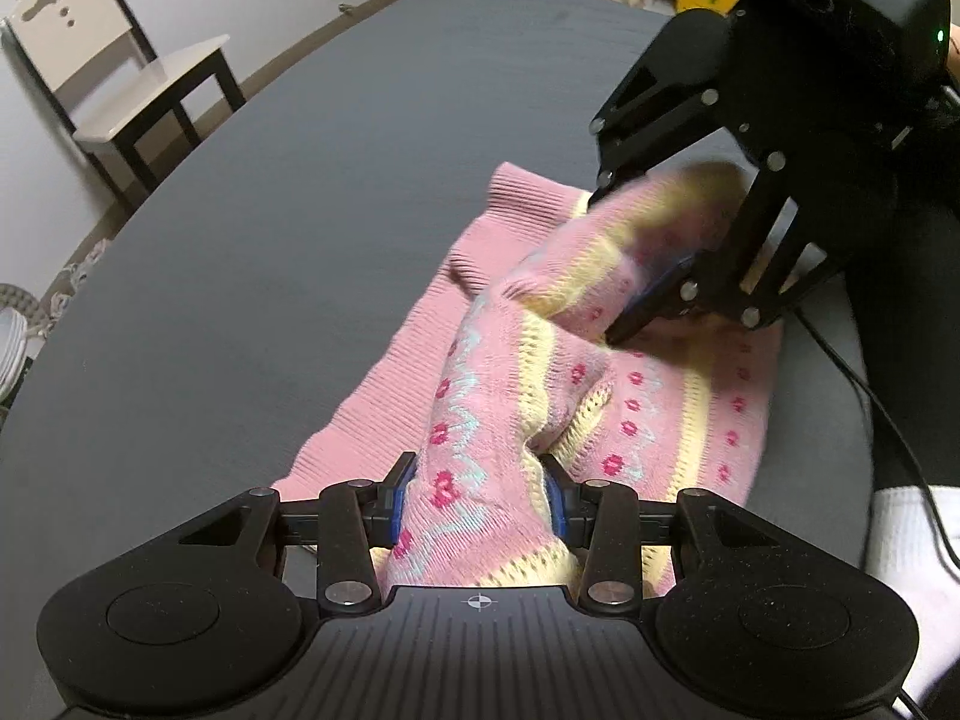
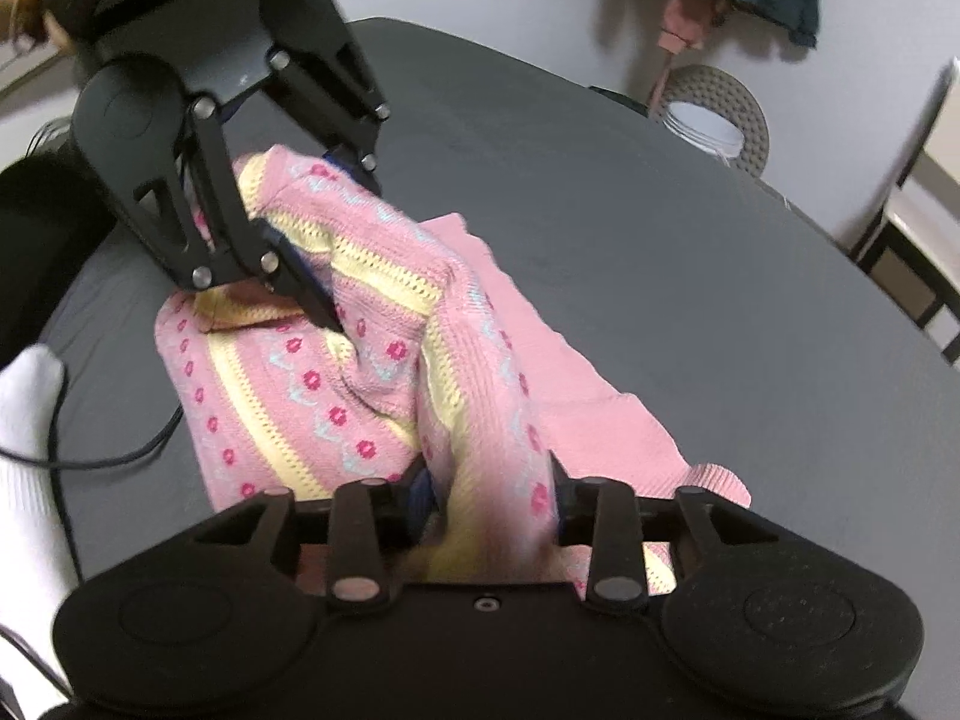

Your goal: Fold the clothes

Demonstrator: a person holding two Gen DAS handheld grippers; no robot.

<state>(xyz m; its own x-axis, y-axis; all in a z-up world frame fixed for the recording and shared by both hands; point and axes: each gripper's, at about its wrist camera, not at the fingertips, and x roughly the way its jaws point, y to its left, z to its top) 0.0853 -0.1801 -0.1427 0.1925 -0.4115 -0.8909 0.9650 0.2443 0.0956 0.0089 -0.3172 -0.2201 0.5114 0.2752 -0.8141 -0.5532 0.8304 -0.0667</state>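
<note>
Writing or brand marks cannot be read anywhere; the only markings are a small crosshair (image 1: 478,602) on the left tool's body and a green light (image 1: 939,35) on the right tool's housing.

Pink knit sweater (image 1: 654,408), banded in pale yellow with magenta flowers and light blue zigzags, lies partly spread on the dark grey desk (image 1: 300,210), near the edge closest to the person. Its plain ribbed pink part lies flat toward the desk's middle, while the patterned part is raised into a ridge strung between the two tools.

Left tool (image 1: 480,495) is pressed onto one end of that ridge, the fabric bunched between its blue-padded fingers (image 1: 396,501). Seen from the right wrist, it tilts downward from the upper left with cloth draped over it. Right tool (image 2: 489,495) pinches the other end of the ridge between its fingers; from the left wrist view it angles down from the upper right, fingertips low over the sweater.

White sock (image 2: 27,396) shows at the desk's edge, with a black cable (image 2: 90,461) running across it. A light-seated chair (image 1: 138,84) stands beside the desk.
</note>
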